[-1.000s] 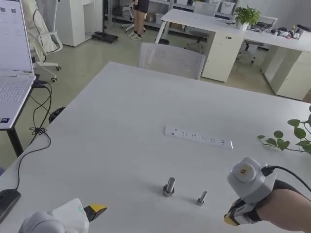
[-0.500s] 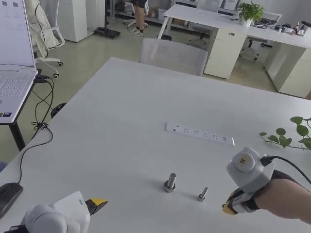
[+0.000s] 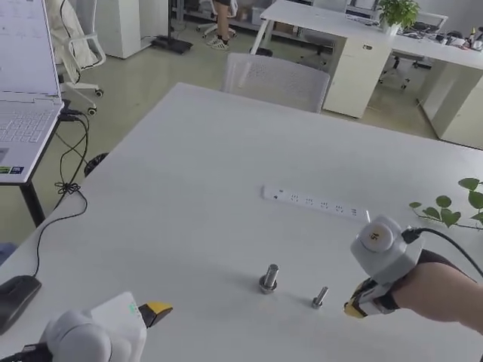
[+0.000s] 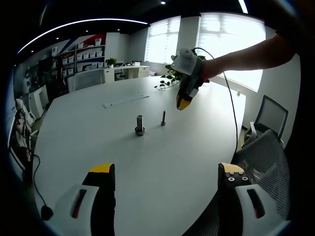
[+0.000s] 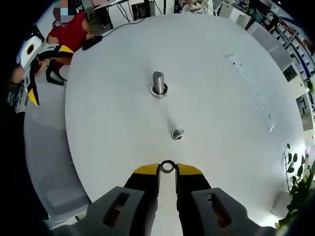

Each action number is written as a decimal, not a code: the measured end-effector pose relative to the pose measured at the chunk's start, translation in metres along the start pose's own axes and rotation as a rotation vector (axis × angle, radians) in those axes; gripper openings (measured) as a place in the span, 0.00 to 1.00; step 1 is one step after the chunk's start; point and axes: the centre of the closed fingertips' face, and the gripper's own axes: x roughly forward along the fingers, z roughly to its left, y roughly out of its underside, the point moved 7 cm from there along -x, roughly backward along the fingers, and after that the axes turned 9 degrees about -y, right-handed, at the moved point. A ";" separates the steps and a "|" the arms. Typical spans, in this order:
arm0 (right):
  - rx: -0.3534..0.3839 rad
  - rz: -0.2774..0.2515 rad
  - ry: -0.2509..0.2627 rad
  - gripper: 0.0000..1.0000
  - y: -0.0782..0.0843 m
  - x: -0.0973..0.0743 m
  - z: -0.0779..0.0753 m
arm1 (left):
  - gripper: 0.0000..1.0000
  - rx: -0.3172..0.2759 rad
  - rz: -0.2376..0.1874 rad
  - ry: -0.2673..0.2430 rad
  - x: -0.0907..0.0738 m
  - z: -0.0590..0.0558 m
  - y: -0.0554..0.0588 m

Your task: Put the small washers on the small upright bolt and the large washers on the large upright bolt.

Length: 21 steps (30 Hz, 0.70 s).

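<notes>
Two bolts stand upright on the white table: the large bolt and, to its right, the small bolt. My right gripper hovers just right of the small bolt, apart from it. In the right gripper view my right gripper is shut on a metal washer, with the small bolt close ahead and the large bolt beyond. My left gripper is open and holds nothing, near the table's front edge, with the large bolt and the small bolt far ahead.
A white power strip lies behind the bolts. Plant leaves reach in at the right edge. A laptop sits on a side desk at left, with a mouse below it. A chair stands at the far side.
My right gripper, still holding the washer, has moved in closer to the small bolt. The head camera has shifted a little. The left gripper has barely moved.
</notes>
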 end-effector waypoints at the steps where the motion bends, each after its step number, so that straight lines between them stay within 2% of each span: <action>1: -0.002 -0.001 0.001 0.14 -0.001 0.000 -0.002 | 0.86 0.000 0.000 0.000 0.000 0.000 0.000; 21: -0.021 0.001 0.005 0.14 -0.020 0.008 -0.015 | 0.85 -0.014 0.007 -0.009 -0.002 0.005 0.004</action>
